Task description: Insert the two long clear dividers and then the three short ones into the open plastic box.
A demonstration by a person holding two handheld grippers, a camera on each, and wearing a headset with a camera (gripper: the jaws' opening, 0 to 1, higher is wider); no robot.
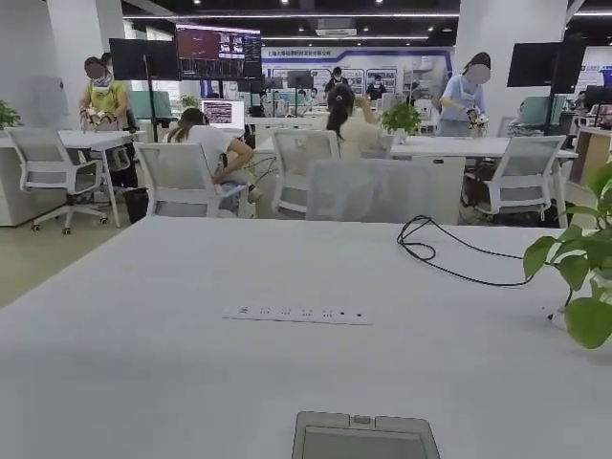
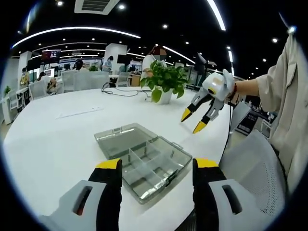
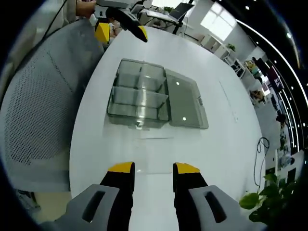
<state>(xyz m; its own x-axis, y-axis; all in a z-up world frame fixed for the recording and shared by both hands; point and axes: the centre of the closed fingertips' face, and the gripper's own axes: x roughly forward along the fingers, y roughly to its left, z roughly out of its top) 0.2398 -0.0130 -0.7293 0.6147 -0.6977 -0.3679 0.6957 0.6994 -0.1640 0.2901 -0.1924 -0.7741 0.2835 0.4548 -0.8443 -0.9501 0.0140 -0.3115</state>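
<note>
Plastic box [image 2: 144,161] lies open on the white bench [image 2: 53,149], close to the person's edge, with its lid [image 2: 118,139] folded out flat beside the tray half. Clear dividers [image 3: 139,90] stand inside the tray half and cut it into compartments. They are see-through, so I cannot count them surely, though long walls seem to be crossed by shorter ones.

Above the near side of the box hangs the left tool [image 2: 157,163], its jaws spread wide with nothing between them. The right tool [image 2: 192,122] is held in the air off to one side, over the bench edge and well apart from the box, its jaws likewise parted and empty. A mesh chair [image 3: 38,110] sits just beside that edge.

Farther along the bench stands a potted plant [image 2: 163,79], with a black cable [image 1: 449,256] looping near it and a white power strip [image 1: 296,314] lying flat between the cable and the box.
</note>
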